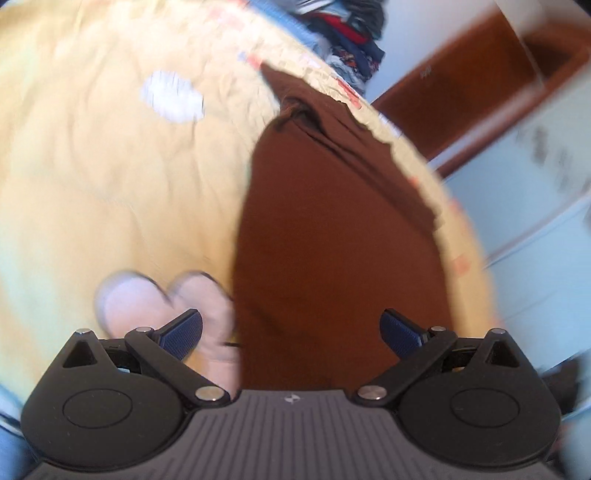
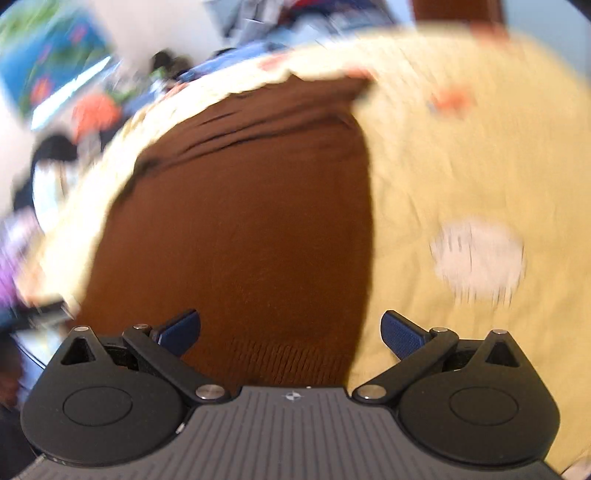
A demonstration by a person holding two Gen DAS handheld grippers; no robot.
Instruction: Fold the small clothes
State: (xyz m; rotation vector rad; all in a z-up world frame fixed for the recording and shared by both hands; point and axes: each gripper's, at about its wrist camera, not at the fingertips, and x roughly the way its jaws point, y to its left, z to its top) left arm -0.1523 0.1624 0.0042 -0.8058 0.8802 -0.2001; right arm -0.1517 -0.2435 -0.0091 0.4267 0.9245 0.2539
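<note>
The left claw (image 1: pixel 291 334) stands spread wide, its blue-padded fingers (image 1: pixel 181 332) apart with nothing between them, hanging over the near end of a brown garment (image 1: pixel 332 240). In the left wrist view that garment lies stretched lengthwise on a pale yellow sheet (image 1: pixel 110 166), narrowing toward its far end, where the cloth bunches into folds. Left of the garment's near end sits a pale heart-shaped print (image 1: pixel 162 302); farther off, also to its left, is a white patch (image 1: pixel 171 96). Beyond the garment's far end is a blurred pile of dark clothes (image 1: pixel 351 33).

The right claw (image 2: pixel 290 332) is likewise spread, gripping nothing, above the garment's (image 2: pixel 240 229) ribbed hem (image 2: pixel 288 362). In the right wrist view the garment lies flat on the yellow sheet (image 2: pixel 461 166), wrinkled at its far edge, which runs close to the sheet's edge. A white patch (image 2: pixel 478 258) lies to the garment's right. Both views are motion-blurred.
</note>
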